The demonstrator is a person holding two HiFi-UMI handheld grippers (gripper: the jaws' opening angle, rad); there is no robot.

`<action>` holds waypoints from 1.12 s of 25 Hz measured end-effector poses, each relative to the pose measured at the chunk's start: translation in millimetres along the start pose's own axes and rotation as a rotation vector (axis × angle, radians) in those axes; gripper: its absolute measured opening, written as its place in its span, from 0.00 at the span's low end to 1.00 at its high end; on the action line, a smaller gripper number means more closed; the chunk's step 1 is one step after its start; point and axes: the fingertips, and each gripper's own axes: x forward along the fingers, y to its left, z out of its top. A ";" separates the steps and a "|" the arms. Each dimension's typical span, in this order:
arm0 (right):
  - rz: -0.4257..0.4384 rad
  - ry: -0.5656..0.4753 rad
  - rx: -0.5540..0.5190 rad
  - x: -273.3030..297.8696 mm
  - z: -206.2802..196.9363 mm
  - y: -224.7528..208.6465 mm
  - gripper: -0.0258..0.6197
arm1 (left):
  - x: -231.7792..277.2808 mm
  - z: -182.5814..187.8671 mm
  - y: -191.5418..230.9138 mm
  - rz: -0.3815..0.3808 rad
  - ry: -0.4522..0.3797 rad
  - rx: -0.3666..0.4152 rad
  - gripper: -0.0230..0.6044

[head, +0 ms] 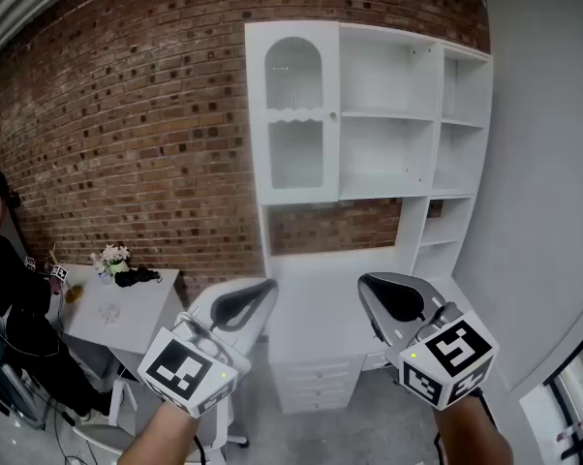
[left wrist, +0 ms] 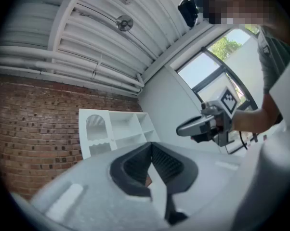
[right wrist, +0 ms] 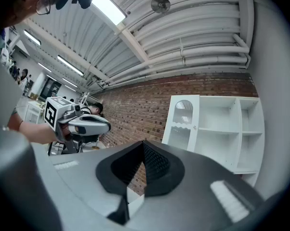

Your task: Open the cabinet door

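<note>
The white cabinet door (head: 292,112) has an arched window and a small knob (head: 332,116) on its right edge. It stands closed at the upper left of a white shelf unit (head: 388,114) against the brick wall. Both grippers are held low in front of the unit, well short of the door. My left gripper (head: 270,285) and right gripper (head: 363,281) are shut with nothing between their jaws. The left gripper view shows the left gripper (left wrist: 151,147), the door (left wrist: 97,129) far off and the right gripper (left wrist: 179,130). In the right gripper view the right gripper (right wrist: 143,144) points toward the door (right wrist: 182,121).
Open shelves (head: 461,95) fill the unit's right side, with drawers (head: 316,376) below. At the left a person (head: 6,289) sits at a white table (head: 117,308) with flowers (head: 112,257). A white chair (head: 107,434) stands near it. A grey wall (head: 543,211) runs along the right.
</note>
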 end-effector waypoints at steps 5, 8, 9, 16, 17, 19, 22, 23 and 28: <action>0.000 -0.002 0.001 1.9 -1.2 1.2 0.04 | -0.1 -1.2 2.6 0.000 -0.001 0.000 0.04; -0.006 -0.002 0.001 3.7 -0.5 2.8 0.04 | -1.8 -2.0 5.1 -0.003 0.000 -0.001 0.04; -0.008 -0.003 0.001 4.7 -0.7 3.4 0.04 | -2.7 -2.6 6.2 -0.004 0.000 -0.002 0.04; -0.018 -0.007 0.004 16.5 -2.8 11.0 0.04 | -9.0 -12.5 17.0 -0.012 0.004 -0.008 0.04; -0.018 -0.013 0.007 18.7 -1.9 12.5 0.04 | -10.1 -14.5 19.1 -0.013 0.007 -0.008 0.04; -0.017 -0.024 0.015 23.2 -0.5 15.2 0.05 | -12.0 -17.9 23.4 -0.015 0.011 -0.004 0.04; -0.020 -0.035 0.021 30.8 -1.8 18.2 0.05 | -14.8 -23.4 30.2 -0.016 0.012 0.004 0.04; -0.025 -0.037 0.017 34.6 -3.0 18.0 0.05 | -14.7 -25.6 32.9 -0.016 0.011 0.006 0.04; -0.033 -0.025 -0.036 60.0 -4.5 17.7 0.05 | -2.0 -25.4 41.3 -0.036 -0.017 0.037 0.04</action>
